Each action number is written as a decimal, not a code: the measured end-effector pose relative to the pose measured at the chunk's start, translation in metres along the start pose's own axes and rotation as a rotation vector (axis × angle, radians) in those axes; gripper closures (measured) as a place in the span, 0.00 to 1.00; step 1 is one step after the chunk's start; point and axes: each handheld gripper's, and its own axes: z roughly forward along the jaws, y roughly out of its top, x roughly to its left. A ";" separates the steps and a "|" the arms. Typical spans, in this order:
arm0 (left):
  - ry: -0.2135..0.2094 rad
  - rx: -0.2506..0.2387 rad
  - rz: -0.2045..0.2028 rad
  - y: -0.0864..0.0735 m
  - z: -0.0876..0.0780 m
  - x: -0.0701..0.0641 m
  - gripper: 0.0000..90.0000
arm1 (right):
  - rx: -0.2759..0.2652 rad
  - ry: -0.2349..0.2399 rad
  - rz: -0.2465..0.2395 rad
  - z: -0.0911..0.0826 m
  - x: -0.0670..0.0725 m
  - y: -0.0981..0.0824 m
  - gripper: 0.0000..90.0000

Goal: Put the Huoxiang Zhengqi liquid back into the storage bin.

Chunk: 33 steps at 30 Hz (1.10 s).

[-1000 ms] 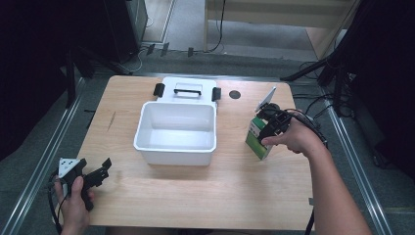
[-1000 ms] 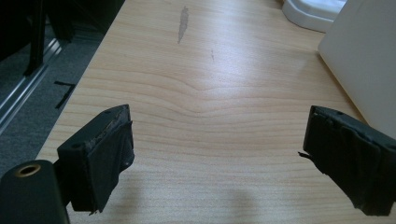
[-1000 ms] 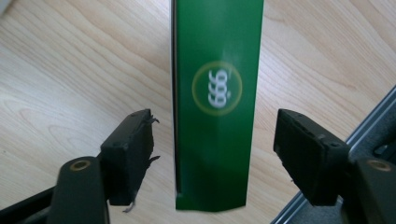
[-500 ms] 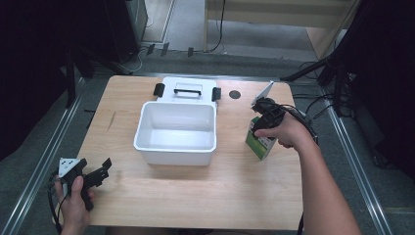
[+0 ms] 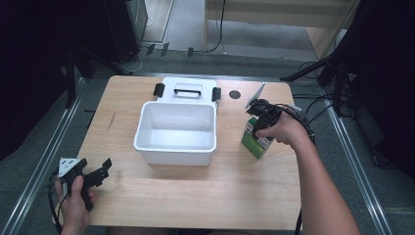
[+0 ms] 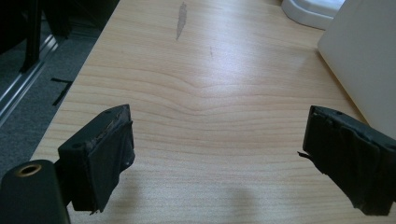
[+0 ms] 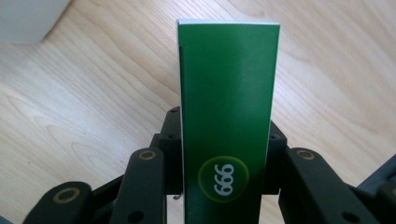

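A green and white carton (image 5: 257,139) stands upright on the table to the right of the white bin (image 5: 147,129). My right gripper (image 5: 261,122) comes down on it from above, and its jaws have just closed on the carton's two sides. In the right gripper view the green carton (image 7: 227,116) with a "999" mark fills the space between the jaws. Near the table's front left corner a hand holds my left gripper (image 5: 100,171), open. The left gripper view has its fingers (image 6: 105,154) spread wide over bare wood with nothing between them.
The white bin's lid (image 5: 188,88) with black latches lies flat behind the bin. A small dark round hole (image 5: 235,94) sits in the tabletop at the back right. A black cable (image 5: 303,122) trails from the right gripper. Metal rails run along both sides of the wooden table (image 5: 205,196).
The right gripper has come down over the green carton and its jaws have closed on it. The left gripper has stayed in place.
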 end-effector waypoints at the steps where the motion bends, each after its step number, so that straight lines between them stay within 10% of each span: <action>1: 0.000 0.000 0.000 0.000 0.000 0.000 0.10 | 0.000 0.000 0.000 0.000 0.000 0.000 0.71; 15: -0.006 0.005 -0.003 0.000 0.000 0.001 0.10 | -0.099 -0.015 -0.211 -0.038 0.017 0.013 0.72; 22: -0.002 0.003 -0.001 0.000 0.000 0.000 0.10 | -0.146 -0.016 -0.394 -0.070 0.036 0.020 0.72; 33: 0.004 0.000 0.006 0.000 0.000 0.000 0.10 | -0.163 -0.052 -0.470 -0.104 0.047 0.028 0.72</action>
